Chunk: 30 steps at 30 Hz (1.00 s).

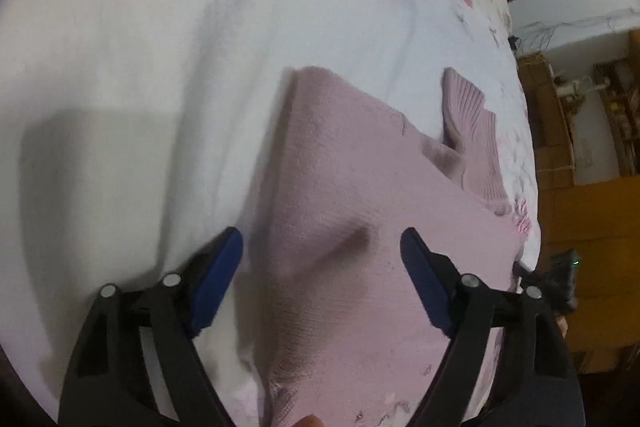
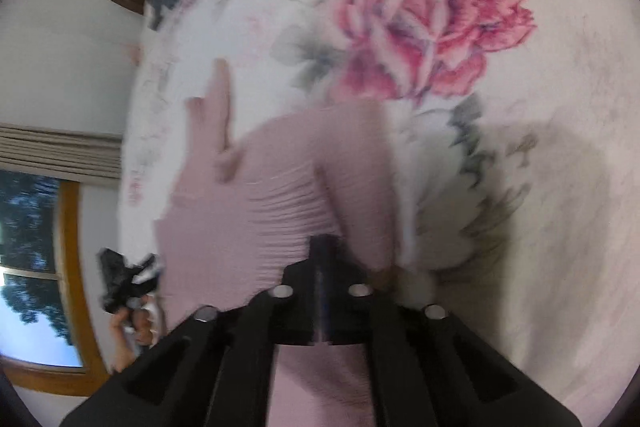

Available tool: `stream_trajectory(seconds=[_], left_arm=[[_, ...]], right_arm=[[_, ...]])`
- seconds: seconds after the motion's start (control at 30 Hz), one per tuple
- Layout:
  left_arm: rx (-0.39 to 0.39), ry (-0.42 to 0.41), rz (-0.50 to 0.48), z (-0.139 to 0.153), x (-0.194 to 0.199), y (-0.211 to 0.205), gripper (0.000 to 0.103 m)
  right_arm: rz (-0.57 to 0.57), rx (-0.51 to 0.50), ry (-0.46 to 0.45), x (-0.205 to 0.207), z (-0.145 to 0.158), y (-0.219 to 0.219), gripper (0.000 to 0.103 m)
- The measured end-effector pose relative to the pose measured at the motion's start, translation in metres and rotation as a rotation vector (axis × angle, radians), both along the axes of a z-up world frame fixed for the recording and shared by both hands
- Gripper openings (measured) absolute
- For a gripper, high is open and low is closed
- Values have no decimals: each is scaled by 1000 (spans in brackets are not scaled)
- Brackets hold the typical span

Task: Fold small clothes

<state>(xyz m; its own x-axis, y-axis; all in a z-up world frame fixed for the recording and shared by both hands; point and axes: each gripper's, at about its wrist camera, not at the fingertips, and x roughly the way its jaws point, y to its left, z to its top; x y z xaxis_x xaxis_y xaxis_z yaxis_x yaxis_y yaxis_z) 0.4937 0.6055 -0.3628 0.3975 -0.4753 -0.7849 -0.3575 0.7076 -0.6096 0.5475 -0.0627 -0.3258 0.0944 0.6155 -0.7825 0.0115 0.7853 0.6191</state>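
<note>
a pink knitted garment (image 1: pixel 352 211) lies on a bed covered by a white sheet (image 1: pixel 132 75) printed with flowers. in the left wrist view the left claw (image 1: pixel 322 279) hangs just above the garment with its two blue-padded fingers (image 1: pixel 218 283) spread wide apart, nothing between them; the left pad sits over bare sheet near the garment's left edge, the right pad over the pink knit. the fabric between the pads rises in a soft ridge with a dark crease in it. farther off and to the right, a ribbed cuff (image 1: pixel 472 123) of the garment stands up slightly from the sheet, near the bed's right edge. beyond that edge there is wooden furniture (image 1: pixel 592 211) and a pale wall.

in the right wrist view the right claw (image 2: pixel 322 267) has its fingers pressed together, and ribbed pink fabric (image 2: pixel 256 211) bunches right at the tips (the picture is blurred, but the knit seems pinched between them). the garment spreads away to the left and far side of the claw, with one narrow part (image 2: pixel 218 115) reaching farther up the bed. a large pink rose (image 2: pixel 432 27) printed on the sheet lies beyond it to the right. at the lower left a hand (image 2: pixel 132 327) holds the other black gripper, and windows with wooden frames (image 2: pixel 68 267) show past the bed edge.
</note>
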Motion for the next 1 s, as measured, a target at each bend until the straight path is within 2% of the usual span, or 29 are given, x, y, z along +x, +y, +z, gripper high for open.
stream_trajectory(seconds=[0.1, 0.13, 0.23, 0.4, 0.47, 0.53, 0.6, 0.7, 0.73, 0.77, 0.8, 0.83, 0.87, 1.0], left_arm=[[-8, -104, -29, 28, 29, -2, 82], [-17, -126, -33, 34, 39, -5, 83], [-30, -182, -59, 41, 87, -25, 88], [-26, -154, -135, 18, 164, -71, 87], [-19, -151, -174, 7, 192, -92, 82], [-4, -140, -201, -3, 208, -104, 75], [8, -143, -214, -13, 223, -109, 74], [-15, -163, -217, -16, 235, -109, 74], [-6, -164, -226, -16, 237, -110, 66], [10, -159, -244, -15, 239, -112, 50], [8, -156, -257, -14, 239, -112, 39], [-5, -152, -271, -14, 238, -113, 18], [-13, -152, -289, -12, 237, -116, 9], [-14, -146, -292, -15, 236, -124, 12]], right_arm=[[14, 39, -69, 16, 28, 12, 12], [13, 66, -84, 27, 35, 19, 13], [27, 101, -109, 61, 41, 54, 26], [82, 66, -112, 112, 22, 124, 27], [101, 46, -117, 125, 12, 140, 28], [108, 28, -125, 139, 0, 154, 28], [105, 16, -127, 150, -12, 162, 29], [105, 27, -124, 162, -28, 166, 28], [105, 35, -124, 164, -30, 166, 28], [106, 43, -124, 167, -32, 167, 28], [109, 45, -126, 168, -32, 168, 28], [112, 46, -128, 168, -32, 169, 28], [117, 46, -129, 169, -31, 171, 29], [126, 41, -126, 166, -27, 176, 29]])
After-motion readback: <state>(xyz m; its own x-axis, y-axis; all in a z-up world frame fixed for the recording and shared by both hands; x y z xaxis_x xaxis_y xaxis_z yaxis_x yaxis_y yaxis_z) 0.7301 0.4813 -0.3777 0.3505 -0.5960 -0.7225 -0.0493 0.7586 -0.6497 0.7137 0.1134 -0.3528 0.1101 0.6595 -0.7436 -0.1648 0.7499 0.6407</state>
